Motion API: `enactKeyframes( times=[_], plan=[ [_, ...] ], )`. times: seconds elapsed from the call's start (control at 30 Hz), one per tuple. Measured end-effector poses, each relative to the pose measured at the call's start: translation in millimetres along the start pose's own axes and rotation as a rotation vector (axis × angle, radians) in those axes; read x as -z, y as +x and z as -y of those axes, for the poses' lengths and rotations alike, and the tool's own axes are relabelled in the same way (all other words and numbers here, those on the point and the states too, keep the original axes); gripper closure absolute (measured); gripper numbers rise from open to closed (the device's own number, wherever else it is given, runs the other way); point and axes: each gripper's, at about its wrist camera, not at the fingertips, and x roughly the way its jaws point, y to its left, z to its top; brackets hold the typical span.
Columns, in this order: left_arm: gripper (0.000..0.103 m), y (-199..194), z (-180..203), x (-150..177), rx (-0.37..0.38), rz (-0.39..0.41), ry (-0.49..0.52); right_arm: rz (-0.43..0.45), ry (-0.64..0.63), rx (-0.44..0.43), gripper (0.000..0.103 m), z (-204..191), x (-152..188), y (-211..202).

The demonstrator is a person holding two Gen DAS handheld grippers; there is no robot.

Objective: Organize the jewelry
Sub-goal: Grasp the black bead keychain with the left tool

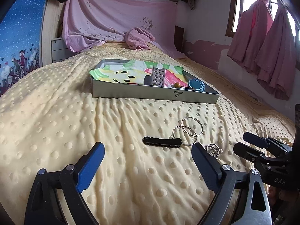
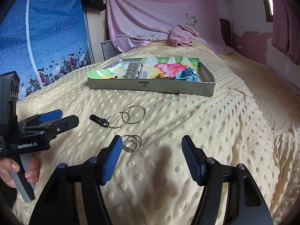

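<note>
Both my left gripper [image 1: 148, 166] and right gripper [image 2: 151, 158] hang with jaws apart and empty, while the black beaded bracelet [image 1: 162, 142], large silver hoops [image 1: 189, 129] and small silver rings [image 2: 132, 143] lie on the yellow dotted blanket [image 2: 187, 123], outside the shallow grey tray [image 2: 150, 89].

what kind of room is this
Most likely a bedroom: a bed under a dotted yellow blanket, pink curtains at a window, and a small drawer unit beside the bed.
</note>
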Motion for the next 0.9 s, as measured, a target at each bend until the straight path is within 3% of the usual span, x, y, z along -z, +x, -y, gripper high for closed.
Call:
enactKeyframes(
  times=[0.17,0.4,0.57,0.9],
  plan=[
    [0.022,13.4,2.6,-7.2,0.048,-0.029,0.011,-0.021,0.005,-0.024,0.056,-1.8,-1.1,8.7],
    [0.023,37.5,-3.0,-17.6,0.118,-0.067,-0.002,-0.042,0.025,-0.050,0.063,-0.6,-3.8,20.5],
    [0.038,50.4,-8.0,-20.4,0.170,-0.091,-0.021,-0.062,0.034,-0.066,0.066,-0.5,-3.4,27.5],
    [0.044,51.2,0.1,-11.8,0.211,-0.149,0.027,-0.088,0.055,-0.096,0.067,3.3,-2.0,34.1]
  ],
)
